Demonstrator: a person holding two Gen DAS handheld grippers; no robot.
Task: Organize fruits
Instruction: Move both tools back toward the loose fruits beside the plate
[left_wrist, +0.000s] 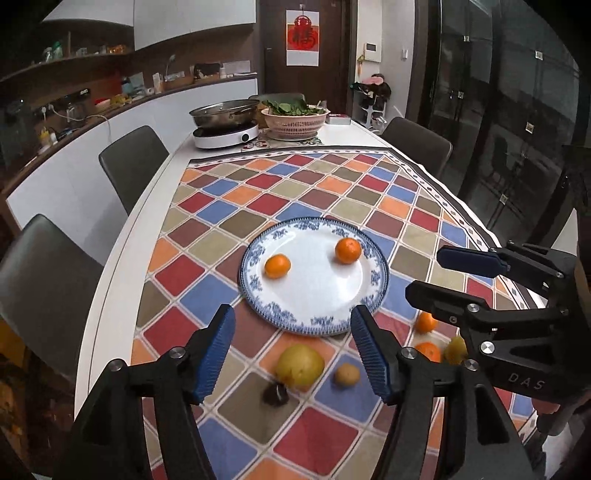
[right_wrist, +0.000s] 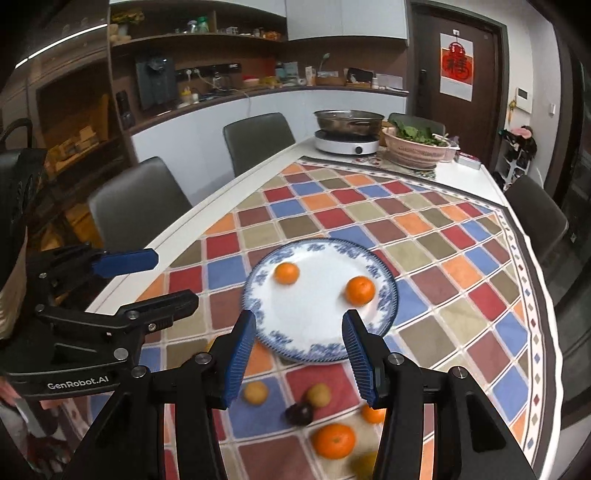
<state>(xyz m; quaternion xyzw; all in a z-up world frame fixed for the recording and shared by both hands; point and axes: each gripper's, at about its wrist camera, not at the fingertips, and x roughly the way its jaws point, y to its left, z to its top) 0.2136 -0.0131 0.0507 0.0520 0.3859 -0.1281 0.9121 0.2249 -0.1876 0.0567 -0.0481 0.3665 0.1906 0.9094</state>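
A blue-rimmed white plate (left_wrist: 314, 291) (right_wrist: 314, 314) sits on the checkered tablecloth with two oranges (left_wrist: 277, 266) (left_wrist: 348, 250) on it. Nearer me, loose fruit lies on the cloth: a large yellow fruit (left_wrist: 300, 365), a small brownish one (left_wrist: 347, 374), a dark fruit (right_wrist: 299, 413) and more oranges (right_wrist: 333, 441) (left_wrist: 426, 321). My left gripper (left_wrist: 293, 350) hovers open above the loose fruit, just short of the plate, holding nothing. To its right, my right gripper (right_wrist: 300, 354) is also open and empty, raised over the plate's near rim.
At the table's far end stand an induction cooker with a steel pan (left_wrist: 225, 114) and a pink basket of greens (left_wrist: 295, 120). Grey chairs (left_wrist: 133, 162) line the left side, another (left_wrist: 417, 144) the right. The cloth hangs over the table's right edge (right_wrist: 546, 332).
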